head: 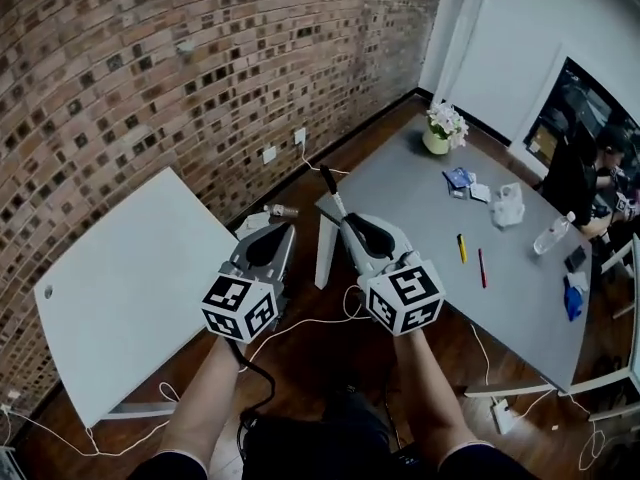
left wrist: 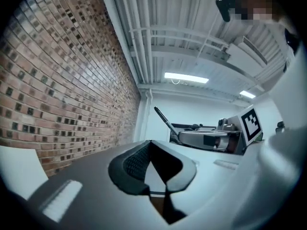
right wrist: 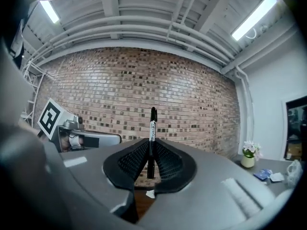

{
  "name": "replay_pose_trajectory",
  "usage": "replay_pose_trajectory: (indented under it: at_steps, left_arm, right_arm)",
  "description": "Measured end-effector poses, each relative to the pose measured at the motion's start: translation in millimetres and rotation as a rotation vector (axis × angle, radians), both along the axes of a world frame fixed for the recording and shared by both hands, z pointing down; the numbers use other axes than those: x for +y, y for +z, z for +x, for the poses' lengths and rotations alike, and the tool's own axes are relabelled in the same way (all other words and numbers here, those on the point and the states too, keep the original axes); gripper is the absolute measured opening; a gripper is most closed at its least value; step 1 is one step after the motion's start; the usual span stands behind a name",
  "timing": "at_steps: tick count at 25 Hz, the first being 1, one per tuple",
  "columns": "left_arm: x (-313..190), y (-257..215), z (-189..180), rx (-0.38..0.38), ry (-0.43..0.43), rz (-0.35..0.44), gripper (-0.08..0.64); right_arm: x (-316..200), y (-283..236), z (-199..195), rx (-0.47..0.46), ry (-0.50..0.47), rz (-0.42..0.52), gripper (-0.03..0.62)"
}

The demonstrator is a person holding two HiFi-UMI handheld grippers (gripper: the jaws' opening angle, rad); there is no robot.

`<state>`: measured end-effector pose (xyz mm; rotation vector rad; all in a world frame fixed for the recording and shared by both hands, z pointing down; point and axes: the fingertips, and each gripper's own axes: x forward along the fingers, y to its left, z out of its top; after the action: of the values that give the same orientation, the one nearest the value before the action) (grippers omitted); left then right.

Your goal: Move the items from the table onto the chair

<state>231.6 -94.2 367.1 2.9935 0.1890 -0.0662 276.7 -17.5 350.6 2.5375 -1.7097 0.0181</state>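
Note:
My right gripper [head: 352, 220] is shut on a black pen [head: 331, 190], which sticks up beyond the jaws toward the brick wall. The right gripper view shows the pen [right wrist: 153, 128] upright between the ribbed pads [right wrist: 165, 159]. My left gripper [head: 285, 231] is beside it, shut with nothing held; its jaws meet at the tip [left wrist: 150, 143]. Both grippers hang over the floor near the corner of the grey table [head: 410, 183]. On the table lie a yellow marker [head: 461, 247], a red marker [head: 481, 267], blue packets [head: 458, 179], a white bag [head: 507, 205] and a clear bottle [head: 552, 234].
A flower pot [head: 442, 128] stands at the table's far end. A white tabletop [head: 130, 288] sits at the left against the brick wall [head: 150, 78]. Cables [head: 310, 323] trail on the wooden floor. A person [head: 585, 173] sits beyond the table at the right.

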Motion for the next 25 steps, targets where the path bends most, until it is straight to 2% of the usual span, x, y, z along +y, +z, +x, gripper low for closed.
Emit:
replay_pose_trajectory:
  at_steps: [7, 13, 19, 25]
  left_arm:
    - [100.7, 9.3, 104.9, -0.011, 0.142, -0.001, 0.012]
    - [186.7, 12.8, 172.5, -0.015, 0.277, 0.01, 0.012]
    - [262.9, 14.2, 212.7, -0.037, 0.417, 0.019, 0.012]
    - [316.0, 18.0, 233.3, -0.055, 0.56, 0.026, 0.012]
  right_arm:
    - [105.2, 14.8, 89.9, -0.022, 0.138, -0.017, 0.04]
    - [193.6, 20.9, 141.8, -0.026, 0.27, -0.022, 0.04]
    - [269.2, 29.4, 167.3, -0.056, 0.407, -0.029, 0.04]
    - [328.4, 41.9, 180.3, -0.097, 0.57, -0.043, 0.04]
